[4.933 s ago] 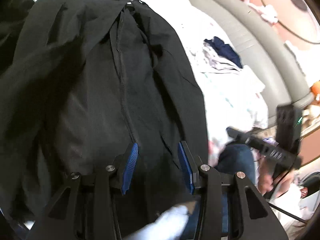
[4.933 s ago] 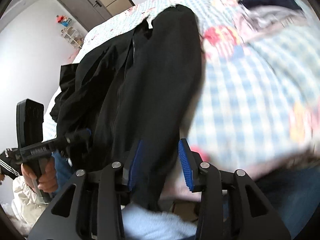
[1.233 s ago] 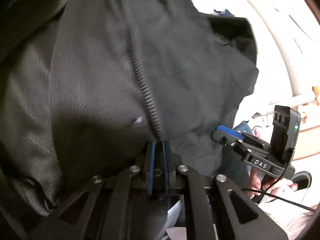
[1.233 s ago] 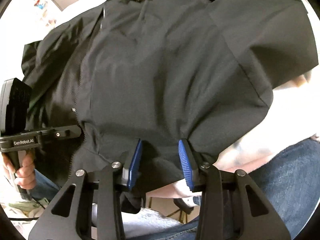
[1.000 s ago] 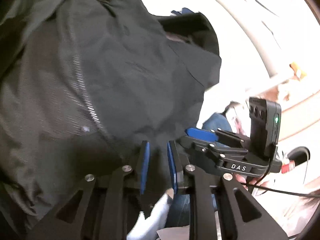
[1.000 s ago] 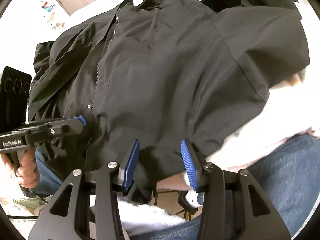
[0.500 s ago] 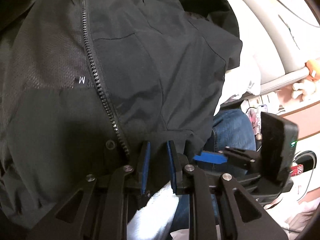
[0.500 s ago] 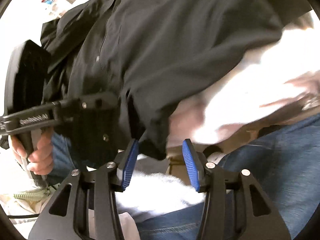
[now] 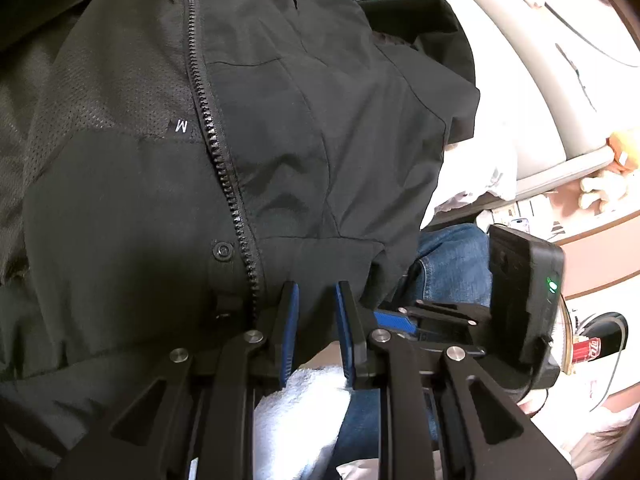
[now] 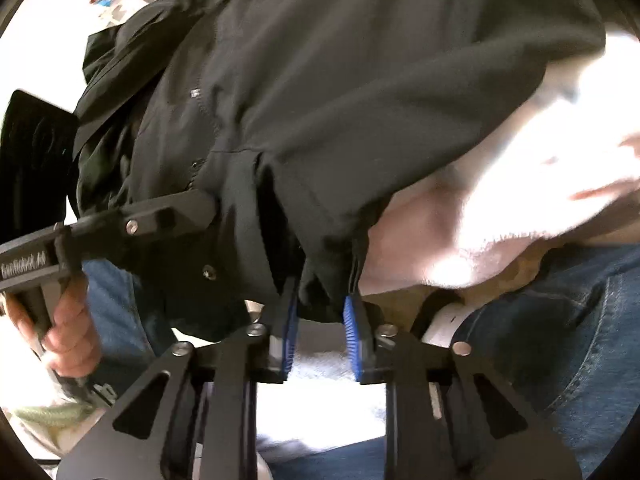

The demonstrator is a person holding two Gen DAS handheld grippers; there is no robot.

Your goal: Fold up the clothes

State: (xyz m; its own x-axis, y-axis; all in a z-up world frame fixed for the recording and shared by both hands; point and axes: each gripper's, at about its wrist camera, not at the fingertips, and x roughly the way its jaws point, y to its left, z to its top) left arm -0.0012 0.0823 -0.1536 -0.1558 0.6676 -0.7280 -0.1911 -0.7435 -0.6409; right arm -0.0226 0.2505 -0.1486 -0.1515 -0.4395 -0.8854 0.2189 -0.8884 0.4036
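A black zip jacket (image 9: 280,128) with an "M" tag lies spread on the bed and fills the left wrist view; its near hem hangs over the bed edge toward me. My left gripper (image 9: 316,300) has narrow jaws pinched on the hem just right of the zipper (image 9: 224,184). In the right wrist view the same jacket (image 10: 340,80) is blurred, and my right gripper (image 10: 320,304) has drawn in on a bunched piece of hem. The left gripper (image 10: 180,212) shows there too, a hand (image 10: 68,320) on its handle, its tips buried in cloth.
White bedding (image 10: 540,160) shows beside the jacket on the right. The person's jeans (image 10: 560,320) and a white fluffy cloth (image 9: 300,400) are right under both grippers. A padded grey headboard (image 9: 520,60) curves at far right, with a red can (image 9: 588,350) low beside it.
My right gripper dropped from over the jacket body to the hem and its jaws narrowed onto the cloth. The left gripper kept its narrow jaws at the hem by the zipper.
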